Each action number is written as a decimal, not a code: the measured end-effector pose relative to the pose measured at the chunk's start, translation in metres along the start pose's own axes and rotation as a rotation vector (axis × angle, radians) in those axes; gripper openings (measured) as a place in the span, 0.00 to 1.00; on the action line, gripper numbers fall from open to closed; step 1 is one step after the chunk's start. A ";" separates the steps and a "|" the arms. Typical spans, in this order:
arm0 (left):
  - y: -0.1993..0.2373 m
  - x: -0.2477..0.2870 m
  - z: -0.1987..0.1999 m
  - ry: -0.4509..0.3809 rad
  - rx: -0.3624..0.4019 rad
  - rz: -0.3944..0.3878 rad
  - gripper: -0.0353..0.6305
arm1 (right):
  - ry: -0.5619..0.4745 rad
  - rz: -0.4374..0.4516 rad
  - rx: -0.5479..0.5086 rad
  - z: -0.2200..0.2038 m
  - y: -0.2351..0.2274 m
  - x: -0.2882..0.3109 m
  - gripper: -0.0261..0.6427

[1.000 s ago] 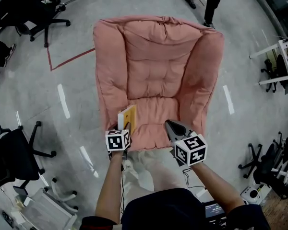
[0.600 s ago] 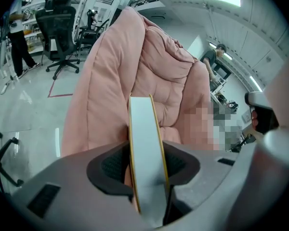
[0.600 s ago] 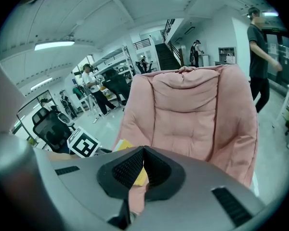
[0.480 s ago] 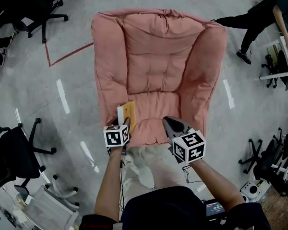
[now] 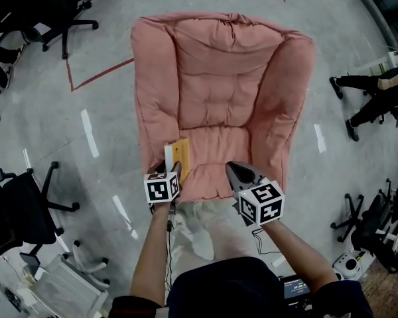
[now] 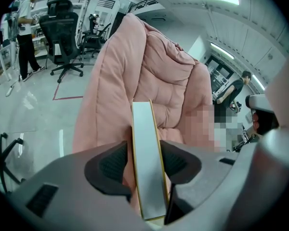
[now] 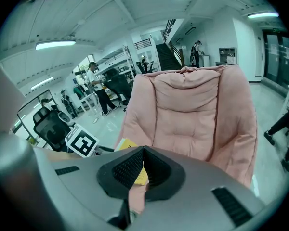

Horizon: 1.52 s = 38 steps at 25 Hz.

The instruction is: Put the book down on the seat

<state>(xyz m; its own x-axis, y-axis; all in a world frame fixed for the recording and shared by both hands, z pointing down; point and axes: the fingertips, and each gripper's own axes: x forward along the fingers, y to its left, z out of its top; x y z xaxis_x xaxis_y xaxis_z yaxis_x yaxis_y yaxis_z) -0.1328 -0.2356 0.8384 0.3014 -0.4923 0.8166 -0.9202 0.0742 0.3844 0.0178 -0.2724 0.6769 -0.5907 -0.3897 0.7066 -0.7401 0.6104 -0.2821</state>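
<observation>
A thin book (image 5: 178, 153) with yellow covers and a white page edge stands on edge at the front left of the pink padded chair's seat (image 5: 215, 154), next to the left side cushion. My left gripper (image 5: 177, 169) straddles it. In the left gripper view the book (image 6: 144, 124) sits upright between the jaws of the left gripper (image 6: 143, 146), which have just been opening and now stand open, with a sliver of gap beside the left pad. My right gripper (image 5: 233, 169) hovers over the seat's front edge, shut and empty. In the right gripper view, its tips (image 7: 143, 149) meet with the book (image 7: 125, 144) behind them.
The chair's tall back (image 5: 219, 78) and thick side cushions (image 5: 288, 105) wall in the seat. Black office chairs (image 5: 26, 211) stand at the left on the grey floor. A person's legs (image 5: 371, 91) are at the right edge. Red floor tape (image 5: 99, 77) runs behind the chair.
The book and both grippers stay almost where they were. The person walking behind the chair has moved from the top right to the right edge.
</observation>
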 end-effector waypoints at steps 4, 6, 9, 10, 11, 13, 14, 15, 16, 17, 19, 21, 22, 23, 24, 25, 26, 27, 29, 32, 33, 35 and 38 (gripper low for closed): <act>0.001 -0.005 -0.002 0.000 0.003 0.002 0.34 | -0.008 -0.002 -0.002 0.001 0.001 -0.003 0.07; 0.000 -0.008 -0.003 -0.002 0.001 0.003 0.34 | -0.014 -0.006 -0.003 0.002 0.001 -0.005 0.07; 0.000 -0.012 -0.004 -0.004 0.006 0.010 0.34 | -0.024 -0.008 -0.004 0.003 0.001 -0.008 0.07; 0.000 -0.014 -0.004 -0.004 0.009 0.013 0.34 | -0.027 -0.008 -0.005 0.004 0.002 -0.009 0.07; 0.001 -0.016 -0.003 -0.005 0.011 0.015 0.34 | -0.031 -0.008 -0.006 0.005 0.003 -0.009 0.07; 0.002 -0.021 -0.003 -0.008 0.017 0.018 0.34 | -0.040 -0.008 -0.007 0.009 0.006 -0.011 0.07; 0.002 -0.024 -0.002 -0.009 0.020 0.019 0.34 | -0.046 -0.008 -0.008 0.010 0.008 -0.012 0.07; 0.002 -0.027 -0.002 -0.010 0.022 0.019 0.34 | -0.053 -0.008 -0.008 0.012 0.009 -0.013 0.07; 0.001 -0.030 -0.003 -0.010 0.024 0.019 0.34 | -0.060 -0.008 -0.008 0.014 0.011 -0.015 0.07; 0.001 -0.033 -0.003 -0.009 0.027 0.019 0.34 | -0.065 -0.009 -0.008 0.015 0.011 -0.017 0.07; -0.001 -0.039 -0.004 -0.009 0.035 0.022 0.34 | -0.076 -0.010 -0.007 0.018 0.013 -0.020 0.07; 0.000 -0.047 -0.005 -0.013 0.044 0.029 0.34 | -0.088 -0.009 -0.008 0.021 0.017 -0.024 0.07; 0.000 -0.051 -0.005 -0.015 0.047 0.033 0.34 | -0.095 -0.007 -0.009 0.023 0.018 -0.026 0.07; -0.001 -0.054 -0.006 -0.016 0.049 0.036 0.34 | -0.101 -0.006 -0.010 0.024 0.020 -0.029 0.07; -0.001 -0.058 -0.007 -0.019 0.050 0.039 0.34 | -0.107 -0.005 -0.010 0.025 0.021 -0.032 0.07; -0.002 -0.062 -0.007 -0.024 0.048 0.040 0.34 | -0.113 -0.005 -0.010 0.026 0.022 -0.034 0.07; -0.003 -0.066 -0.006 -0.030 0.045 0.040 0.34 | -0.118 -0.005 -0.010 0.028 0.023 -0.036 0.07; -0.004 -0.070 -0.005 -0.037 0.043 0.039 0.34 | -0.124 -0.005 -0.009 0.029 0.024 -0.038 0.07; -0.007 -0.080 -0.001 -0.053 0.046 0.038 0.34 | -0.134 -0.007 -0.009 0.032 0.027 -0.042 0.07; -0.012 -0.097 0.005 -0.089 0.053 0.036 0.34 | -0.152 -0.007 -0.010 0.037 0.032 -0.047 0.07; -0.014 -0.103 0.008 -0.102 0.056 0.037 0.34 | -0.159 -0.007 -0.012 0.039 0.035 -0.049 0.07; -0.018 -0.114 0.015 -0.133 0.058 0.035 0.33 | -0.172 -0.007 -0.016 0.043 0.038 -0.054 0.07; -0.029 -0.131 0.026 -0.191 0.043 0.022 0.28 | -0.190 -0.013 -0.024 0.048 0.040 -0.062 0.07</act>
<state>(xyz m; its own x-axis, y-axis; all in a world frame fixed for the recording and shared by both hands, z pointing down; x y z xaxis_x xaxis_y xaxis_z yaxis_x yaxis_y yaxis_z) -0.1524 -0.1953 0.7091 0.2315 -0.6473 0.7263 -0.9373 0.0515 0.3447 0.0097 -0.2572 0.5910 -0.6326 -0.5195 0.5744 -0.7417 0.6198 -0.2564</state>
